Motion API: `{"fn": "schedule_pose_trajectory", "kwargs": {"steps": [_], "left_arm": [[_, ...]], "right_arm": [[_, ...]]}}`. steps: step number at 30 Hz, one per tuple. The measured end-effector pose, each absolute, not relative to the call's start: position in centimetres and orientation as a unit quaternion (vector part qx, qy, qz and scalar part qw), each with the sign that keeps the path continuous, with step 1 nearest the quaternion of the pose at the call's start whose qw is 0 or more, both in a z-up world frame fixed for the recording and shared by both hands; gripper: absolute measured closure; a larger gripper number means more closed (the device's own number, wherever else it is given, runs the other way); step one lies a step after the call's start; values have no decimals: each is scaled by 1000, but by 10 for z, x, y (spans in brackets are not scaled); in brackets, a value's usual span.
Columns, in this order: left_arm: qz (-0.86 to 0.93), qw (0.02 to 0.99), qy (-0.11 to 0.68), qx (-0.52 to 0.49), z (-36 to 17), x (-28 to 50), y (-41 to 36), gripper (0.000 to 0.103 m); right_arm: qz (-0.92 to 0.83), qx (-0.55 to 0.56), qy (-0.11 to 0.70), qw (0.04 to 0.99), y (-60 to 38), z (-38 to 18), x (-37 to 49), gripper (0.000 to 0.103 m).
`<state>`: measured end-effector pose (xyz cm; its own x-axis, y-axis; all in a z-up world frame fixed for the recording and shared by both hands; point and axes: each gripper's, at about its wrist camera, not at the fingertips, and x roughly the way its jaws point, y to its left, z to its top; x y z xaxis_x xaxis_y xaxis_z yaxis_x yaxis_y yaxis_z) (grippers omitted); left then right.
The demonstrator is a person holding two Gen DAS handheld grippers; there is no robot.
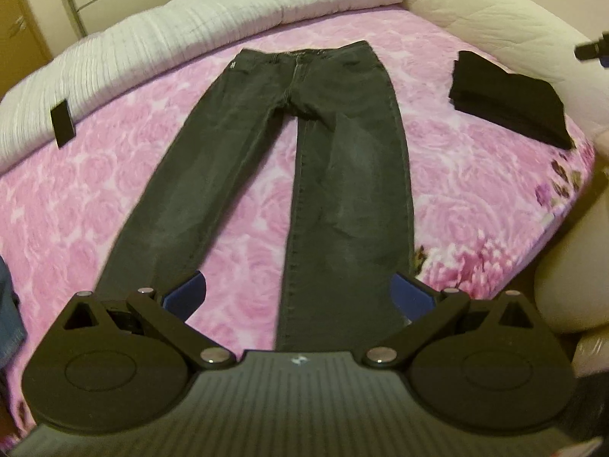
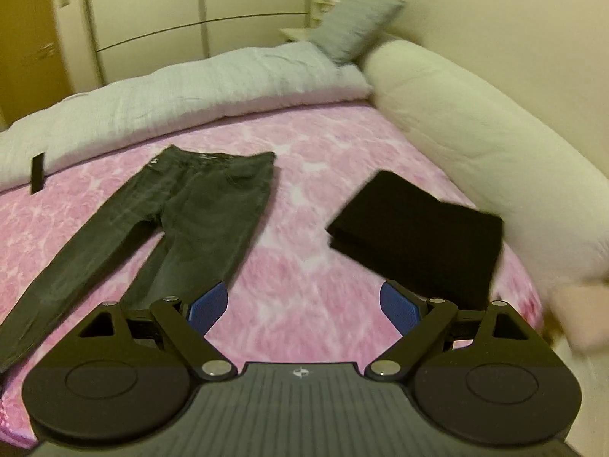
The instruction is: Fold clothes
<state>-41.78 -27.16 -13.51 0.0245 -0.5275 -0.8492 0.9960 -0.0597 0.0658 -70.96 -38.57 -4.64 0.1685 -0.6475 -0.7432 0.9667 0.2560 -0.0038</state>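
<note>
**Jeans lie flat and untouched; both grippers empty above the bed**

The dark jeans [image 1: 289,160] lie spread on the pink bedsheet [image 1: 114,190], waistband toward 12 o'clock in the left wrist view, the two legs coming down toward 6 o'clock and a little apart. The left gripper [image 1: 298,295] is spread wide and holds nothing; its blue pads stand over the leg ends, and I cannot tell if they touch the cloth. The right gripper [image 2: 302,302] is also spread and empty, above bare sheet between the jeans and a folded black garment [image 2: 418,228] at about 2 o'clock.

I think the fold is not yet begun. Denim is stiff and heavy, so a pinch that takes only one layer at the hem may slip, or the leg may twist when lifted. If only one hem is taken, the fold will probably come crooked.

The folded garment lies near the jeans on the right, close to the white bolster [image 2: 475,133]; a wide swing could disturb it. A small black object [image 1: 62,122] leans against the rolled duvet [image 1: 152,45] at 10 o'clock, well apart. Free room is mostly on the left of the jeans.
</note>
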Motion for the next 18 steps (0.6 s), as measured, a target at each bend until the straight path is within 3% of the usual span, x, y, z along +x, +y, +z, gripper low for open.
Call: {"fn": "schedule_pose_trajectory", "kwargs": {"steps": [11, 14, 16, 18], "left_arm": [[-598, 621, 335, 380, -183, -477, -343, 2], [-581, 628, 340, 390, -194, -495, -347, 11], [-564, 635, 349, 396, -203, -508, -346, 22], [-538, 644, 360, 408, -216, -525, -341, 23]], "right_arm": [[-438, 117, 416, 788, -520, -55, -691, 14], [-396, 69, 440, 803, -550, -69, -685, 15], [-345, 12, 454, 822, -567, -84, -679, 30], [-292, -52, 480, 826, -583, -105, -670, 36]]}}
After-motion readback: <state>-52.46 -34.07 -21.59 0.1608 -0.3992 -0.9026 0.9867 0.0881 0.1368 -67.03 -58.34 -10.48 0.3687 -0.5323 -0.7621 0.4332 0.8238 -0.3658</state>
